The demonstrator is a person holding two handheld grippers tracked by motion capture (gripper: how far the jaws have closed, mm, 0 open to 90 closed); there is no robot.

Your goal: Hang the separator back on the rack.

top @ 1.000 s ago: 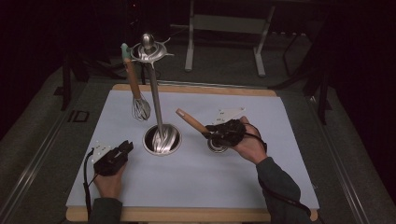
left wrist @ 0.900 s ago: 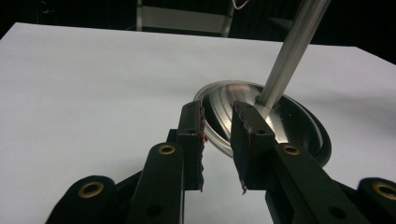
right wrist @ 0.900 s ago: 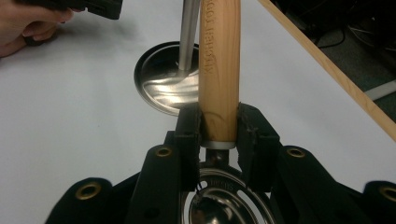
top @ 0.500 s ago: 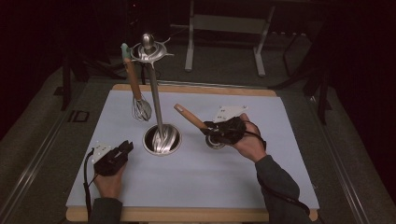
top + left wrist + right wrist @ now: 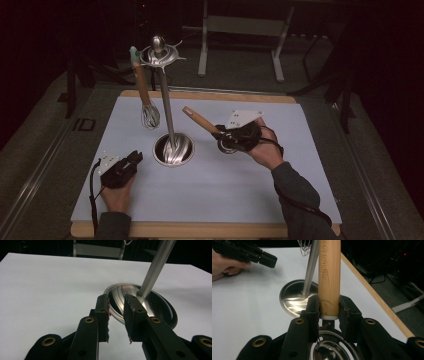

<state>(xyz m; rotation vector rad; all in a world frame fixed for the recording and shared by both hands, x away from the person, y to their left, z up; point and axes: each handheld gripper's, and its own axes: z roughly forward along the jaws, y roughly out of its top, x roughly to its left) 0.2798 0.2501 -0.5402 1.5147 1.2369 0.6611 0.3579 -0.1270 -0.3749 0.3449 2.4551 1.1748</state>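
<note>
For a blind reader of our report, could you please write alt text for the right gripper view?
The right gripper is shut on the wooden handle of a metal utensil, just above its slotted head. Behind it on the white table stands a steel stand with a round base, and the left gripper rests at upper left.

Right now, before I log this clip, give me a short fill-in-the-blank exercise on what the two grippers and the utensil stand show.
1. The right gripper has its fingers shut on a utensil's ____ handle.
2. The whisk hangs from the ____ of the utensil stand.
3. The left gripper holds nothing and points at the stand's round metal ____.
4. The held utensil's metal head has ____ cut through it.

Missing words: wooden; top; base; slots
</note>
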